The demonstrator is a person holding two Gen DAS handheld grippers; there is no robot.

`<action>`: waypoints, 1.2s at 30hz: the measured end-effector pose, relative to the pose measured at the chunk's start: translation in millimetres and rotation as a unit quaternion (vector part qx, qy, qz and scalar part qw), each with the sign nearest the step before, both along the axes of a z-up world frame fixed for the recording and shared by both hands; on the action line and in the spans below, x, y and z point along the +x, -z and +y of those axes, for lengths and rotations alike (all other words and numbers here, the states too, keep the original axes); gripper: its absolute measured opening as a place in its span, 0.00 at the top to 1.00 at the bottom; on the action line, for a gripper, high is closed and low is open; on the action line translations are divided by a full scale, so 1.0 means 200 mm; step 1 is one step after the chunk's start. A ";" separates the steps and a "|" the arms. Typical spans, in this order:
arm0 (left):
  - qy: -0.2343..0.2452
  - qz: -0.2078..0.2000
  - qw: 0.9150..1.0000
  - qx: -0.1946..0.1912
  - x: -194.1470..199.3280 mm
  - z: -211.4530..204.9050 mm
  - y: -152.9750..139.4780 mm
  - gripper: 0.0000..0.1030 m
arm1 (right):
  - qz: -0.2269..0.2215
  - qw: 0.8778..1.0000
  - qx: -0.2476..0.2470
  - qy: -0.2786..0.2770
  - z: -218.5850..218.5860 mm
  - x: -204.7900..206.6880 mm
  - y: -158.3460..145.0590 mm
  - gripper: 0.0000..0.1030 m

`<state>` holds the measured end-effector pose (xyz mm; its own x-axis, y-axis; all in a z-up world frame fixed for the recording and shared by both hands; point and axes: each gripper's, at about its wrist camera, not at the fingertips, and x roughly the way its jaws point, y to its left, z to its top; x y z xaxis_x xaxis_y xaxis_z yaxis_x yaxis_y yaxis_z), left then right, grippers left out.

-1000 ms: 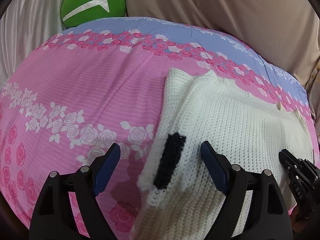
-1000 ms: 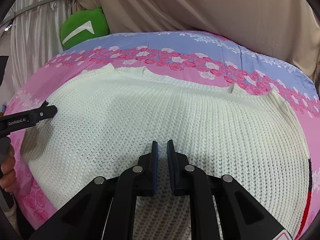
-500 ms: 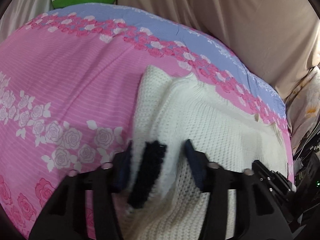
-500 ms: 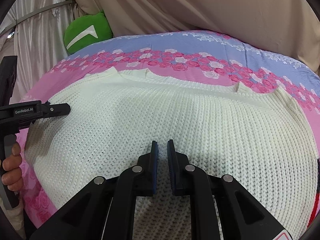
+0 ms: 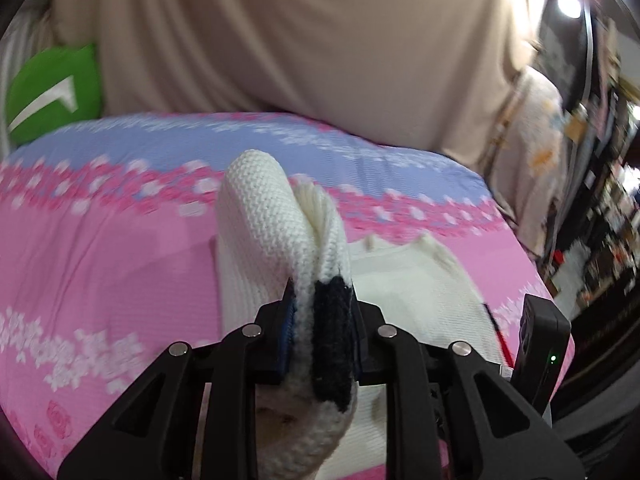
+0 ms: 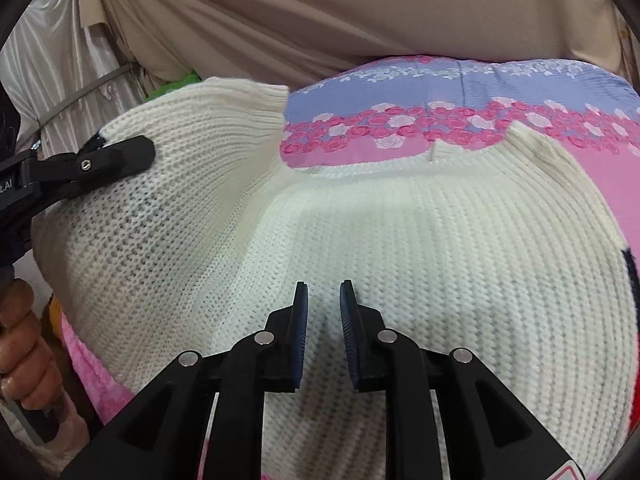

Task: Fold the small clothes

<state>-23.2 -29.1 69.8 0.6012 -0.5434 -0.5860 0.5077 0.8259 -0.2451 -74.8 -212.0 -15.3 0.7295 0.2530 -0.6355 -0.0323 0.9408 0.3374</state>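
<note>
My left claw (image 5: 322, 320) has just been closing and now pinches the sleeve end of the white knit sweater (image 6: 420, 248), w/ its black cuff (image 5: 334, 336) squeezed between the pads. The sleeve stands lifted off the bed in a loop ahead of the claw, so it blocks most of my left wrist view of the bed's middle. The rest of the sweater lies spread on the bed, its neckline edge toward the far edge and its body reaching to the near edge under my right claw (image 6: 324, 328).

My right claw is narrow, a small gap btw. the pads, and they have just been opening a little. It sits over the sweater's body near the near edge; I can't tell whether any knit is caught btw. the pads, prob. not.

The pink and lilac rose bedsheet (image 6: 460, 120) shows beyond the sweater toward the far edge. A beige curtain (image 6: 340, 12) hangs behind the bed. A green cushion (image 5: 52, 92) sits at the bed's far left corner. In the right wrist view my left hand (image 6: 28, 352) grips its handle off the bed's left edge. Blurred, cluttered shelving stands past the bed's right edge.
</note>
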 end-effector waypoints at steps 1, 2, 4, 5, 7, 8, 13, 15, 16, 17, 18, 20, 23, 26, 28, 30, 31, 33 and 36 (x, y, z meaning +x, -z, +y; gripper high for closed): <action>0.017 -0.004 1.000 0.007 -0.02 -0.09 0.00 0.81 | -0.003 1.000 0.004 0.009 -0.04 -0.04 -0.01 0.81; 0.028 -0.005 1.000 0.012 -0.03 -0.16 0.01 0.81 | -0.005 1.000 0.008 0.019 -0.10 -0.08 -0.02 0.81; 0.055 0.000 0.998 0.022 -0.05 -0.31 0.04 0.81 | -0.007 0.999 0.015 0.038 -0.19 -0.15 -0.02 0.80; 0.069 0.006 0.997 0.026 -0.05 -0.40 0.06 0.81 | -0.007 0.999 0.017 0.050 -0.24 -0.20 -0.02 0.80; 0.090 0.019 0.995 0.038 -0.06 -0.54 0.13 0.81 | -0.005 0.997 0.020 0.073 -0.33 -0.27 -0.02 0.79; 0.098 0.025 0.994 0.049 -0.07 -0.63 0.18 0.81 | -0.003 0.996 0.023 0.084 -0.38 -0.30 -0.01 0.78; 0.106 0.030 0.989 0.095 -0.12 -0.82 0.31 0.71 | 0.004 0.992 0.056 0.115 -0.55 -0.41 0.02 0.76; 0.113 0.032 0.990 0.072 -0.16 -0.79 0.24 0.63 | 0.000 0.991 0.069 0.116 -0.59 -0.44 0.01 0.72; 0.117 0.037 0.991 0.055 -0.17 -0.76 0.20 0.60 | -0.004 0.990 0.074 0.116 -0.61 -0.45 -0.01 0.67; 0.120 0.039 0.991 0.037 -0.18 -0.71 0.15 0.51 | -0.014 0.990 0.081 0.112 -0.62 -0.46 -0.04 0.59; 0.115 0.035 0.992 0.026 -0.19 -0.65 0.11 0.45 | -0.021 0.990 0.087 0.106 -0.62 -0.44 -0.06 0.55; 0.087 0.016 0.996 0.007 -0.21 -0.52 0.02 0.30 | -0.037 0.990 0.109 0.086 -0.63 -0.42 -0.12 0.40; 0.029 0.002 1.000 0.002 -0.19 -0.32 -0.03 0.25 | -0.044 0.986 0.153 0.045 -0.62 -0.33 -0.16 0.29; -0.024 0.017 1.000 0.004 -0.16 -0.13 -0.01 0.25 | -0.012 0.983 0.182 0.018 -0.58 -0.21 -0.14 0.26; -0.041 0.036 0.998 0.008 -0.16 -0.03 0.03 0.25 | 0.016 0.982 0.188 0.010 -0.54 -0.14 -0.10 0.26; -0.045 0.052 0.998 0.014 -0.18 0.02 0.08 0.25 | 0.039 0.980 0.196 0.003 -0.51 -0.07 -0.05 0.26; -0.045 0.060 0.997 0.019 -0.19 0.04 0.11 0.25 | 0.048 0.979 0.198 -0.002 -0.49 -0.05 -0.03 0.26; -0.043 0.073 0.996 0.027 -0.21 0.05 0.15 0.25 | 0.064 0.978 0.198 -0.010 -0.45 0.01 0.02 0.27; -0.033 0.084 0.996 0.028 -0.22 0.04 0.19 0.25 | 0.049 0.982 0.181 -0.024 -0.42 0.03 -0.01 0.74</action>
